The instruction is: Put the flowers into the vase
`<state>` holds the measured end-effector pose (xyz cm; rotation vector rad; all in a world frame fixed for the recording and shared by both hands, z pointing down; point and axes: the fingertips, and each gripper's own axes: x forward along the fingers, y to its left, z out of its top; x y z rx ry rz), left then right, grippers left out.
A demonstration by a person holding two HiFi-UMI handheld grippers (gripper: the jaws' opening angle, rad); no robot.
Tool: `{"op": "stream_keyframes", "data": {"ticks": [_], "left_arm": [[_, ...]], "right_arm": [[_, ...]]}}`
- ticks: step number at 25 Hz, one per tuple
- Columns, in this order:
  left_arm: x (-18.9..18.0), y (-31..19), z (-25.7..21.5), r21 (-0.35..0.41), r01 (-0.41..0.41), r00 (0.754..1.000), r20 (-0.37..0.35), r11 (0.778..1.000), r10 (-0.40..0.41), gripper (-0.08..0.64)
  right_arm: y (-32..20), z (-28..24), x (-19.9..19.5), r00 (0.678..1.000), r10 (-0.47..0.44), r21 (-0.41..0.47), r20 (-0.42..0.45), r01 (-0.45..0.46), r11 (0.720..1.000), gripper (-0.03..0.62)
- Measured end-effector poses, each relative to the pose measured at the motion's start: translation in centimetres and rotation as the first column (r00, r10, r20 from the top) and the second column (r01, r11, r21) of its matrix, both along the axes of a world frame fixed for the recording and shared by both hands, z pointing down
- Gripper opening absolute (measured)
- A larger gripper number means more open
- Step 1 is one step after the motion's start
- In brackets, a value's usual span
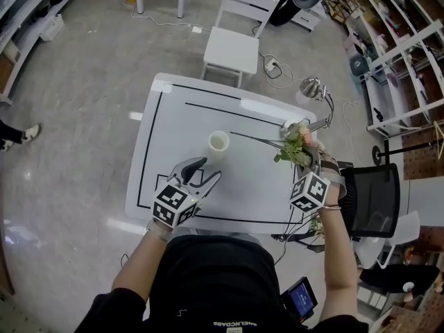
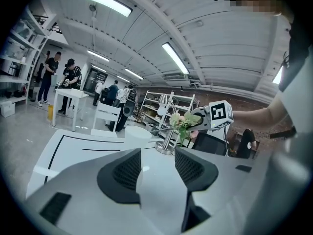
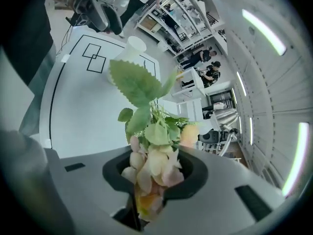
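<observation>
White cylindrical vase on glossy table, right gripper at 3 o'clock clamping soft pink leafy flowers, left gripper agape, empty.

Bright ceiling tubes, floor glare, fisheye-warped edges

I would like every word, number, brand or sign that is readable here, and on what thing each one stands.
No text can be read for certain.
Black shirt: one line of white print, upside down, too small to read.
Cubes on the left hand-held gripper and right hand-held gripper: square markers only, no letters.
Small screen: blurred.
</observation>
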<state>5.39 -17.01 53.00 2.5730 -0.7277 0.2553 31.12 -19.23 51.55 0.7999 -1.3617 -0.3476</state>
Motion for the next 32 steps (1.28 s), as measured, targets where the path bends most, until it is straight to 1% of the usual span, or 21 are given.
{"op": "stream_keyframes", "data": {"ticks": [6, 9, 11, 14, 18, 22, 23, 26, 32], "left_arm": [[-0.7, 1.1, 0.0, 0.003, -0.017, 1.000, 0.006, 1.000, 0.017, 0.198], [-1.1, 1.4, 0.0, 0.004, -0.017, 1.000, 0.003, 1.000, 0.017, 0.198], [-1.2, 1.6, 0.0, 0.005, -0.018, 1.000, 0.001, 1.000, 0.018, 0.198], [-1.5, 1.7, -0.1, 0.006, -0.015, 1.000, -0.005, 1.000, 0.015, 0.198], [-1.9, 1.8, -0.2, 0.008, -0.011, 1.000, -0.010, 1.000, 0.011, 0.198], [-2.4, 2.0, -0.3, 0.011, -0.005, 1.000, -0.006, 1.000, 0.005, 0.198], [-2.6, 2.0, -0.3, 0.010, 0.000, 1.000, -0.007, 1.000, 0.001, 0.198], [-3.2, 2.1, -0.3, 0.008, 0.009, 1.000, -0.008, 1.000, -0.009, 0.198], [-3.6, 2.3, 0.0, 0.005, 0.018, 1.000, -0.009, 1.000, -0.018, 0.198]], "right_arm": [[0.0, -4.1, -1.5, 0.995, -0.061, 0.081, -0.075, 0.067, 0.994, 0.112], [-0.1, -5.8, -2.3, 0.986, -0.098, 0.112, -0.137, 0.114, 0.987, 0.112], [-0.3, -6.8, -2.9, 0.971, -0.132, 0.127, -0.197, 0.159, 0.979, 0.112], [-0.9, -8.1, -3.7, 0.938, -0.179, 0.139, -0.296, 0.228, 0.964, 0.113], [-1.6, -8.8, -4.8, 0.899, -0.222, 0.130, -0.379, 0.289, 0.949, 0.114], [-2.2, -9.5, -6.0, 0.832, -0.263, 0.122, -0.489, 0.363, 0.924, 0.114], [-2.2, -9.7, -6.5, 0.820, -0.271, 0.113, -0.503, 0.374, 0.920, 0.114], [-2.2, -9.6, -8.2, 0.806, -0.314, 0.076, -0.502, 0.403, 0.912, 0.115], [-3.0, -9.9, -10.4, 0.717, -0.389, 0.040, -0.578, 0.502, 0.864, 0.115]]}}
